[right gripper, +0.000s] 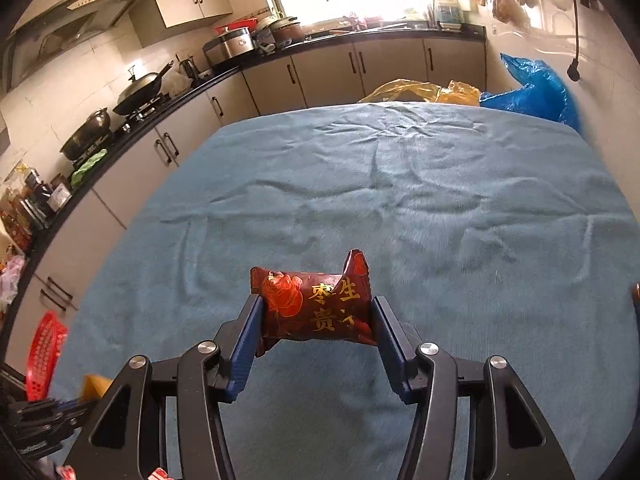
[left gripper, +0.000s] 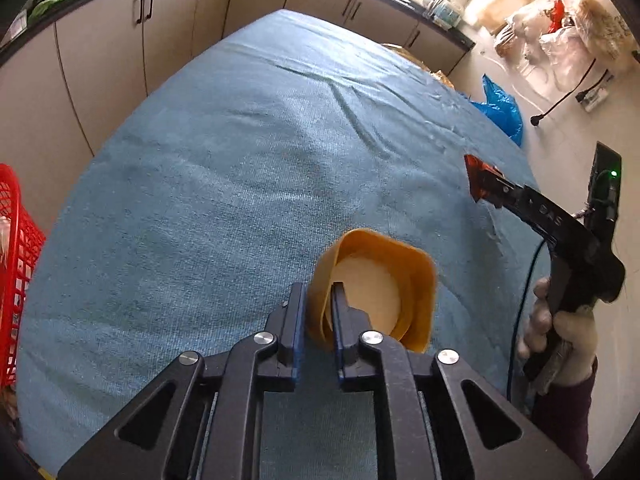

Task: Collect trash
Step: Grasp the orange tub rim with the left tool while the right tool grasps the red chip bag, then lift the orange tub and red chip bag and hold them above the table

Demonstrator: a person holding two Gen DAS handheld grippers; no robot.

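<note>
Yellow paper, thin and already squashed out of round, is what the left gripper point(left gripper: 318, 304) grasps: a small paper cup point(left gripper: 376, 292) pinched by one wall only, one finger outside and one inside, held above the near middle of the blue cloth point(left gripper: 240, 160). Such a soft wall could crease further or slide out of the pads if the cup swings, and it would drop back onto the cloth. The right gripper point(right gripper: 316, 316) is clenched on a dark red foil snack packet point(right gripper: 316, 306), puffed like a pillow, printed with gold characters and a rose, held by its two ends. Slick foil may slip, and a harder squeeze might burst it. Terry-like cloth, wrinkled and fuzzy, covers the whole table. A red plastic lattice basket point(left gripper: 16, 272) stands at the far left edge, probably where both pieces belong; a careless release could miss its rim.
</note>
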